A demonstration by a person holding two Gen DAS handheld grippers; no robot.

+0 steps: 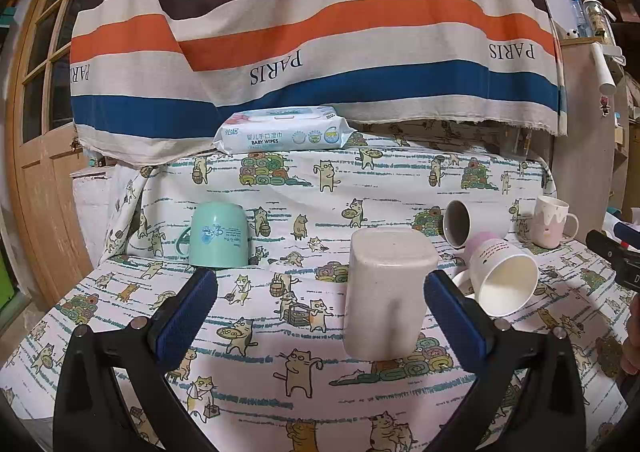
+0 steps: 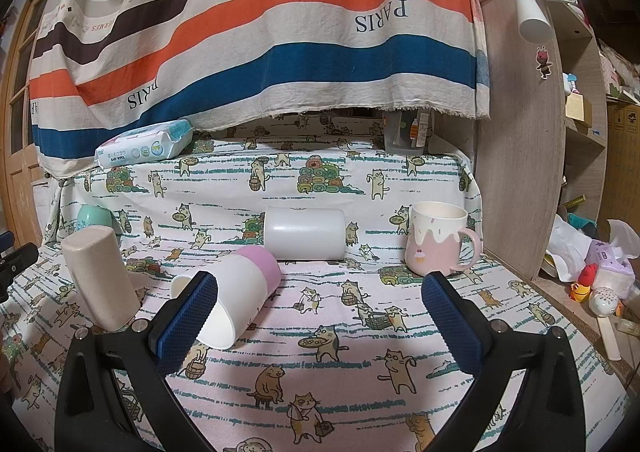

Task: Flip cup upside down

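Observation:
A beige speckled cup (image 1: 386,292) stands upside down on the cat-print cloth, between the fingers of my open left gripper (image 1: 320,316) and close to the right one; it also shows in the right wrist view (image 2: 100,278). A white and pink cup (image 1: 502,278) lies on its side, mouth toward the camera, also in the right wrist view (image 2: 236,300) by the left finger of my open, empty right gripper (image 2: 320,316). A white cup (image 2: 304,234) lies on its side behind. A pink mug (image 2: 438,238) stands upright. A mint mug (image 1: 216,236) stands upside down.
A pack of baby wipes (image 1: 284,131) lies on the raised ledge behind. A striped cloth (image 1: 320,31) hangs at the back. A wooden shelf unit (image 2: 520,131) stands at the right, with clutter (image 2: 600,276) beside it. A wooden door (image 1: 36,131) is at the left.

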